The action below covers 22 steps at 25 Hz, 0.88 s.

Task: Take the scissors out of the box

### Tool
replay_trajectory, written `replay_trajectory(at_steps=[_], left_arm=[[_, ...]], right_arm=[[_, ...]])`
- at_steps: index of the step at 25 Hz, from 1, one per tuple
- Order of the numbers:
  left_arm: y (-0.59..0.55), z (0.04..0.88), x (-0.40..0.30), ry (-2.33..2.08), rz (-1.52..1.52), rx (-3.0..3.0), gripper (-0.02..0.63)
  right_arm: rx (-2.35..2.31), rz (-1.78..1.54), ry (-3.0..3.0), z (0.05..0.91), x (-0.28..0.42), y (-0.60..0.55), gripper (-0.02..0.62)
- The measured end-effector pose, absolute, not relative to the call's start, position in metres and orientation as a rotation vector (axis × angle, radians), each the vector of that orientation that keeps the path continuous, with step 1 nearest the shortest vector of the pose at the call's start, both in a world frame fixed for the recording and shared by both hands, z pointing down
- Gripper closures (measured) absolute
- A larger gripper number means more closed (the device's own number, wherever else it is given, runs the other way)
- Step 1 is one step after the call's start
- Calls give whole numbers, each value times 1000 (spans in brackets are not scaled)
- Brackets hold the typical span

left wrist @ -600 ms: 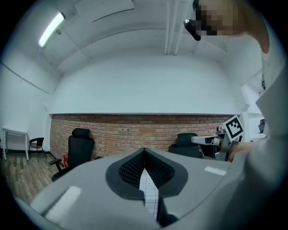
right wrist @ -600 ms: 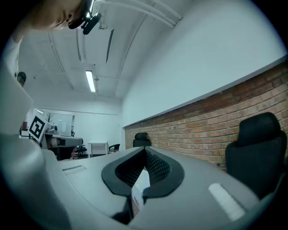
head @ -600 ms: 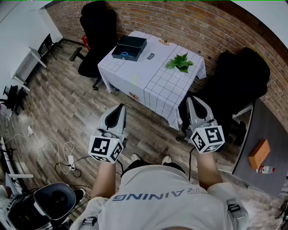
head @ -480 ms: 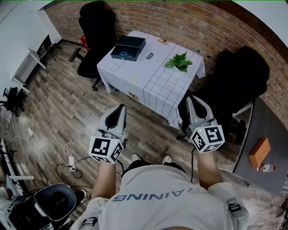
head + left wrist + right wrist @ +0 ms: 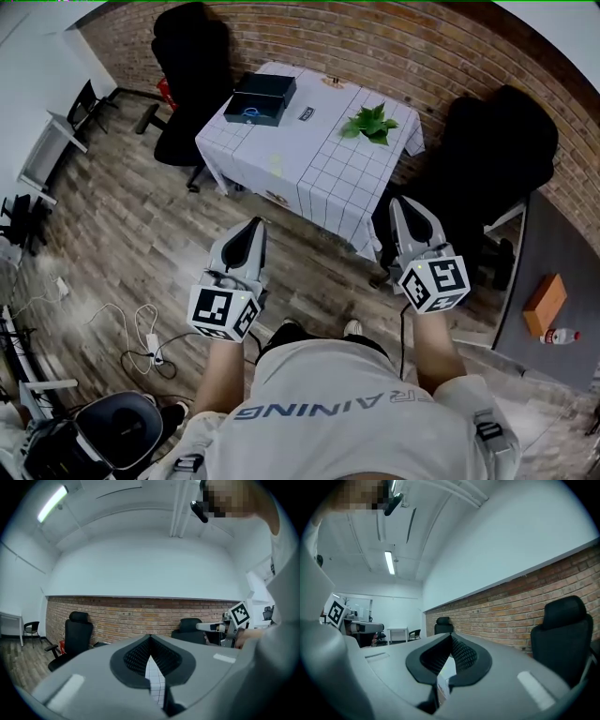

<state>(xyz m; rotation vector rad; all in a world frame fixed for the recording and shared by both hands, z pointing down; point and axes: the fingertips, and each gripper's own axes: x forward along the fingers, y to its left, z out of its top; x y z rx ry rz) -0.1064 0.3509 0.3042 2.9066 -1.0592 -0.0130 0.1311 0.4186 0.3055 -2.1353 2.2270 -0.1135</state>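
Observation:
A dark open box [image 5: 259, 97] stands at the far left corner of a table with a white checked cloth [image 5: 319, 164]. Something small and bluish lies inside the box, too small to tell what it is. Both grippers are held level above the wooden floor, well short of the table. My left gripper [image 5: 252, 228] is shut and holds nothing; its pads meet in the left gripper view [image 5: 150, 638]. My right gripper [image 5: 404, 206] is also shut and empty, with its pads together in the right gripper view [image 5: 451, 637].
A green plant [image 5: 372, 123] and a small dark object [image 5: 307, 113] lie on the cloth. Black office chairs stand at the table's left [image 5: 187, 84] and right [image 5: 497, 159]. A brick wall runs behind. Cables [image 5: 141, 328] lie on the floor at the left.
The table and box sit slightly higher and further left in the head view. Both grippers stay shut in the same pose.

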Motion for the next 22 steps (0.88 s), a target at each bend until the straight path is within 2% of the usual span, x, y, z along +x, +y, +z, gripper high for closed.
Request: replay_trajectory(at_steps=[15, 22], left_arm=[[282, 317, -170, -917, -25, 2941, 604], [250, 329, -172, -906, -27, 2910, 604]], right_arm=[[-2256, -131, 2119, 311, 65, 375, 578], [-2270, -140, 2171, 311, 65, 336, 578]])
